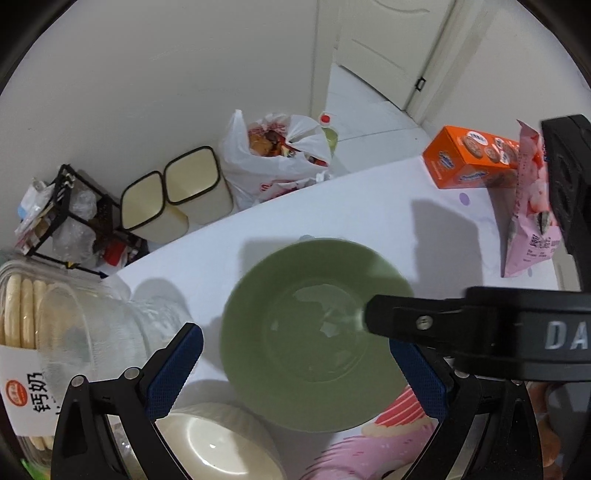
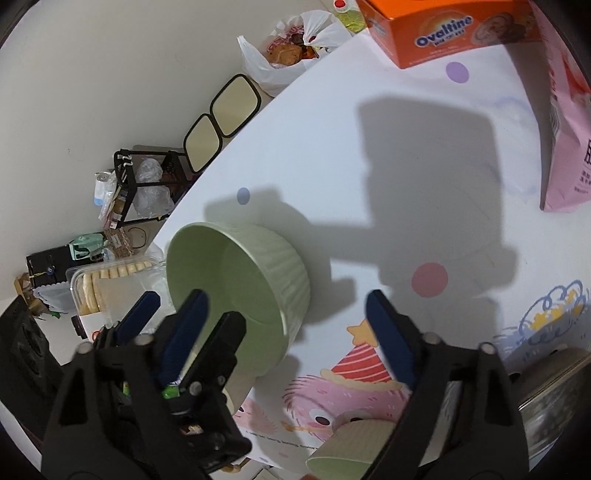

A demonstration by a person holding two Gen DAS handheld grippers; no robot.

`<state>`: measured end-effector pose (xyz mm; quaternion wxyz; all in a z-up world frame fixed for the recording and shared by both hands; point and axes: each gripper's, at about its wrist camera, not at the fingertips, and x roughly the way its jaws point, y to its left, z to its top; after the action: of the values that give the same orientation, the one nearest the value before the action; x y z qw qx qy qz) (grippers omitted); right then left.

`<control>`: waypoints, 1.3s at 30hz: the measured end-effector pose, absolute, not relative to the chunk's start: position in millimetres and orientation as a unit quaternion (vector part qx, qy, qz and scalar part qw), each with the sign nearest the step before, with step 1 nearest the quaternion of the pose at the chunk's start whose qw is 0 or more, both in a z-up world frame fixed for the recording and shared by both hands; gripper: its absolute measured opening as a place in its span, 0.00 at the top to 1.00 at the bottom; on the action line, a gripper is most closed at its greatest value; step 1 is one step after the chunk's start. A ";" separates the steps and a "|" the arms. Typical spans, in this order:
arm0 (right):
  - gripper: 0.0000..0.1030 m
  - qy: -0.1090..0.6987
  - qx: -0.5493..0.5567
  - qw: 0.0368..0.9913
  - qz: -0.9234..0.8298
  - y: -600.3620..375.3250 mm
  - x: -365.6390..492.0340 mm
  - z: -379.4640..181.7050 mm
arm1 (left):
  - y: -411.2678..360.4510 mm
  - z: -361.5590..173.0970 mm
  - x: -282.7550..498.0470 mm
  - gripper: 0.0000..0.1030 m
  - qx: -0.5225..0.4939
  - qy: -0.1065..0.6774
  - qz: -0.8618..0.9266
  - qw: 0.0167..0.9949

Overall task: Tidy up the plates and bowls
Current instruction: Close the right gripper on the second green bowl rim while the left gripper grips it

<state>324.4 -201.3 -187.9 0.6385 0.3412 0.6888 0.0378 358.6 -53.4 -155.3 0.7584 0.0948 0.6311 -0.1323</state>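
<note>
A ribbed green bowl [image 1: 314,332] [image 2: 236,273] stands on the white table near its left edge. My left gripper [image 1: 295,336] points down over it, open. The bowl shows between its blue pads, with a strip of table between the left pad and the rim. My right gripper [image 2: 286,295] is open too. Its left finger [image 2: 184,332] [image 1: 399,317] reaches inside the bowl and its right finger [image 2: 391,339] stays outside, so the near wall lies between them untouched. A cream bowl [image 1: 214,443] sits just below the green one. Another ribbed bowl [image 2: 351,450] lies at the bottom edge.
A clear tub of biscuits [image 1: 37,332] stands at the table's left edge. An orange Ovaltine box [image 2: 443,33] and a pink bag [image 2: 569,147] stand at the far right. A metal pot [image 2: 554,387] is at the right. Bins, a rack and a shopping bag are on the floor.
</note>
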 end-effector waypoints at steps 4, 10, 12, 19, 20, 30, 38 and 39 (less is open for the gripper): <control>0.43 0.694 0.351 0.627 0.055 -198.4 327.5 -194.1 | -60.6 -159.8 358.6 0.08 0.124 0.636 -0.134 0.750; 0.55 0.700 0.332 0.628 0.074 -188.9 334.0 -191.8 | -63.3 -158.8 354.4 0.16 0.153 0.630 -0.135 0.749; 0.53 0.705 0.319 0.629 0.073 -185.7 336.6 -190.4 | -62.6 -157.2 353.4 0.20 0.161 0.629 -0.139 0.748; 0.58 0.706 0.310 0.633 0.069 -186.1 339.1 -189.0 | -63.7 -164.7 348.9 0.87 0.123 0.652 -0.168 0.729; 0.66 0.707 0.311 0.632 0.070 -187.8 338.6 -189.5 | -63.0 -167.2 348.0 0.88 0.127 0.654 -0.165 0.727; 0.89 0.713 0.248 0.650 0.086 -185.2 330.6 -187.0 | -57.2 -153.4 348.5 0.95 0.106 0.641 -0.180 0.738; 0.89 0.707 0.242 0.658 0.089 -183.7 327.0 -183.2 | -49.9 -150.1 348.4 0.96 0.101 0.639 -0.174 0.743; 0.89 0.707 0.244 0.657 0.089 -184.6 326.7 -184.3 | -47.6 -150.5 347.9 0.96 0.103 0.637 -0.170 0.745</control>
<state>326.7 -184.6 -184.3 0.6573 0.2442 0.7074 0.0889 347.9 -47.6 -150.5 0.7446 0.1028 0.6373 -0.1697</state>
